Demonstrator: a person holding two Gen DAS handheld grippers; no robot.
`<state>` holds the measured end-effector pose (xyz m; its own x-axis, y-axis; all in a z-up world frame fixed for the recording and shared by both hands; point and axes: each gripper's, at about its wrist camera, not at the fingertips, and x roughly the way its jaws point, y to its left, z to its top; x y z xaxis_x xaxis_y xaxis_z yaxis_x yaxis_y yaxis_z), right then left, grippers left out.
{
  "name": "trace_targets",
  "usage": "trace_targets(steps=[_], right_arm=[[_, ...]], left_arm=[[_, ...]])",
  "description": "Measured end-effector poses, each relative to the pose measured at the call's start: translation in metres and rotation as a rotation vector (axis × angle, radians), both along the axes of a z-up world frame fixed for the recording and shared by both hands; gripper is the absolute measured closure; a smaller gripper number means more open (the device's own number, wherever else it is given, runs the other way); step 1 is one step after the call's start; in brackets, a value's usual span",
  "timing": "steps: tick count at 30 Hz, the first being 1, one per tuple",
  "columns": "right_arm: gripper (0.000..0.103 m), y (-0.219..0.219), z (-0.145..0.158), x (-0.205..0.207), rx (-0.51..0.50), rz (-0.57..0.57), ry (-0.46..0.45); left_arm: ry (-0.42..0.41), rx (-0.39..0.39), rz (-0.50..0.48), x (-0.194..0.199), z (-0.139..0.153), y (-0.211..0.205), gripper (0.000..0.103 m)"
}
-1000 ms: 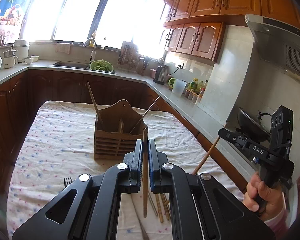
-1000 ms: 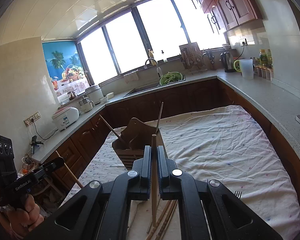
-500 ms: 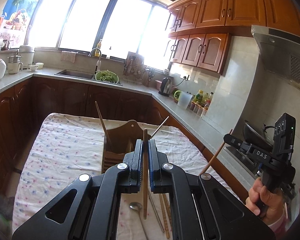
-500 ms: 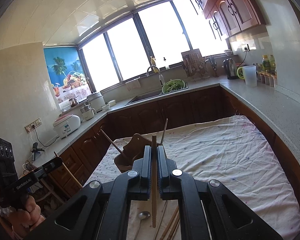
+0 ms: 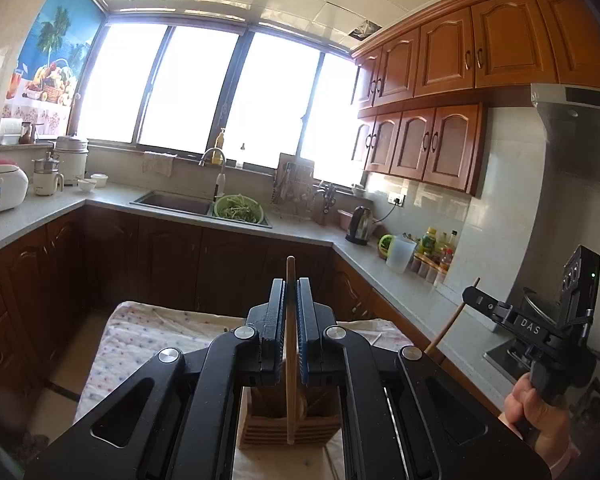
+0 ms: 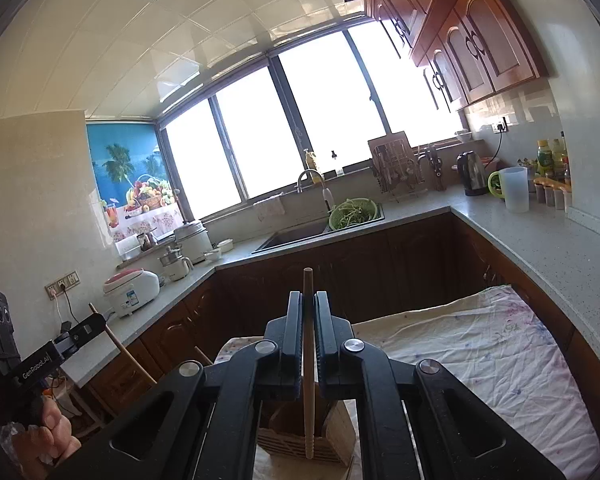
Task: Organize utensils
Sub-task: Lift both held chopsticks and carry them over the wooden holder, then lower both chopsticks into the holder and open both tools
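Note:
My left gripper (image 5: pixel 290 292) is shut on a wooden chopstick (image 5: pixel 289 392) held upright, its lower end hanging over the wooden utensil holder (image 5: pixel 287 424) on the cloth-covered table (image 5: pixel 147 336). My right gripper (image 6: pixel 308 304) is shut on another wooden chopstick (image 6: pixel 308 404), also upright, over the same utensil holder (image 6: pixel 300 436). The right gripper also shows in the left wrist view (image 5: pixel 470 294), held by a hand, with its chopstick slanting down. The left gripper shows in the right wrist view (image 6: pixel 97 320). The holder's contents are mostly hidden by the grippers.
Kitchen counters (image 5: pixel 300 232) wrap around the table, with a sink, a green colander (image 5: pixel 239 209), a kettle (image 5: pixel 359 220) and bottles. A rice cooker (image 6: pixel 131 290) stands on the left counter. The table's flowered cloth (image 6: pixel 500 352) stretches to the right.
Both grippers have risen and tilted up with their chopsticks. The holder now sits low under the grippers, and the loose utensils on the cloth have dropped out of view.

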<state>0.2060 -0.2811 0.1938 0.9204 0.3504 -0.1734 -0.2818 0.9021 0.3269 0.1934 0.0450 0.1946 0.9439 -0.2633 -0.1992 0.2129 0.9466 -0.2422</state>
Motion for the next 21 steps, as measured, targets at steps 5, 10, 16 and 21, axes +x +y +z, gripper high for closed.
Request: trace_targets(steps=[5, 10, 16, 21], right_arm=[[0.098, 0.005, -0.005, 0.028, 0.008, -0.026, 0.002], [0.098, 0.009, -0.029, 0.045, 0.008, -0.046, 0.015], [0.098, 0.01, -0.057, 0.064, 0.016, -0.059, 0.062], [0.097, 0.012, -0.081, 0.074, 0.034, -0.046, 0.125]], left_arm=[[-0.007, -0.033, 0.051, 0.028, -0.007, 0.008, 0.099], [0.049, -0.064, 0.097, 0.052, -0.036, 0.012, 0.099], [0.084, -0.081, 0.135, 0.066, -0.069, 0.012, 0.099], [0.127, -0.071, 0.13, 0.078, -0.091, 0.003, 0.099]])
